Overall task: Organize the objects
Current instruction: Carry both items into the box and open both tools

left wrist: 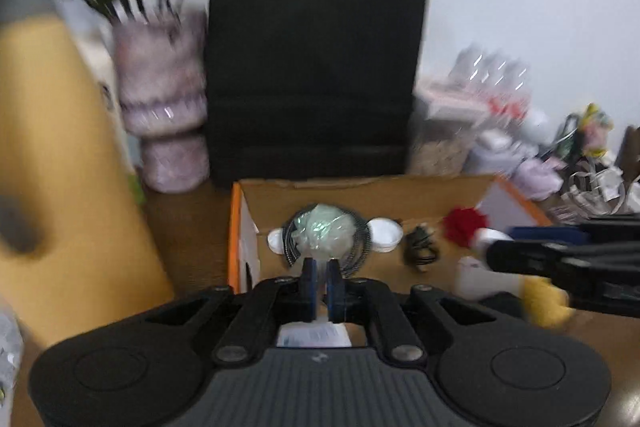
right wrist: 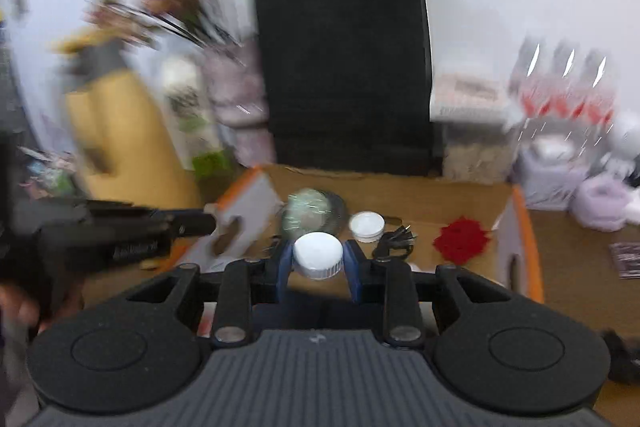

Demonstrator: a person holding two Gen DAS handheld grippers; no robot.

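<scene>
Two handheld grippers are pointing down toward an open brown cardboard box with orange edges (right wrist: pixel 524 227), which is sitting on a cluttered wooden tabletop in front of a tall black paper bag (left wrist: pixel 316 67). Both views are smeared by motion blur.

The right gripper (right wrist: pixel 319 259) is gripping a round white plastic cap with a ribbed rim (right wrist: pixel 319 254); its blue jaws are standing partly apart and pressing on the cap's two sides, holding it above the near edge of the box.

The left gripper (left wrist: pixel 320 287) is carrying nothing that shows. Its blue jaws are sitting nearly together with only a thin gap between them, and whether the pads are quite touching is unclear.

Inside the box are lying a pale green crinkled bundle ringed by a coiled dark cable (left wrist: pixel 324 231), a second white round lid (right wrist: pixel 367 225), a small black tangled cord (right wrist: pixel 394 243) and a red frilly flower-shaped piece (right wrist: pixel 462 239).

The step in hand appears to be carrying the cap to the box. The next move probably calls for lowering it over a bare patch of the box floor, perhaps beside the other white lid, and only then spreading the jaws, so the cap is not rolling away.
</scene>
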